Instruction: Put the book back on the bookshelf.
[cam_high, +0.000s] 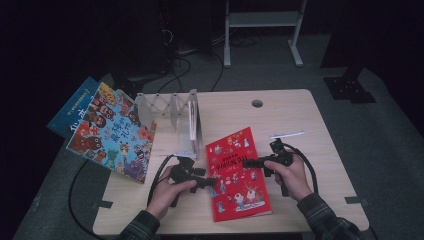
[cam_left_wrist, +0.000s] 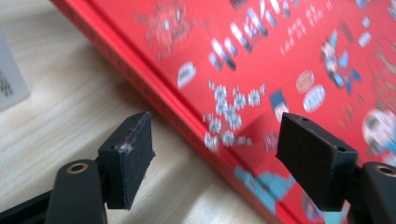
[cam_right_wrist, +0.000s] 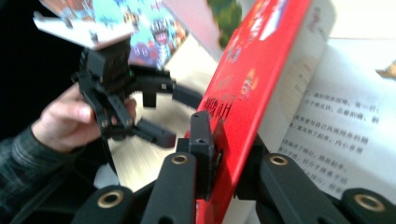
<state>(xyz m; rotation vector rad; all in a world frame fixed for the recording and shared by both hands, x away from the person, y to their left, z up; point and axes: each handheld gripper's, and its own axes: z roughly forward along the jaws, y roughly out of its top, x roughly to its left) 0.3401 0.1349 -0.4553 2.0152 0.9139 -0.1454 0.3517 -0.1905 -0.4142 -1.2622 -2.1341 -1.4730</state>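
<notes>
Right gripper (cam_right_wrist: 219, 154) pinches red book (cam_right_wrist: 254, 79) cover, lifting it off pages. Left gripper (cam_left_wrist: 215, 154) jaws wide, straddling book's spine edge. Book lies mid-table (cam_high: 300, 115), before rack (cam_high: 172, 107).

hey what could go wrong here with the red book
The right gripper pinches just the red book's cover, so it might slip out or crease. The left gripper is open at the spine edge, not holding; the book could slide on the table.

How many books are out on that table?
3, maybe more hidden: a red book by the person's hands, a colourful book at the left edge, and a blue book beneath it.
</notes>
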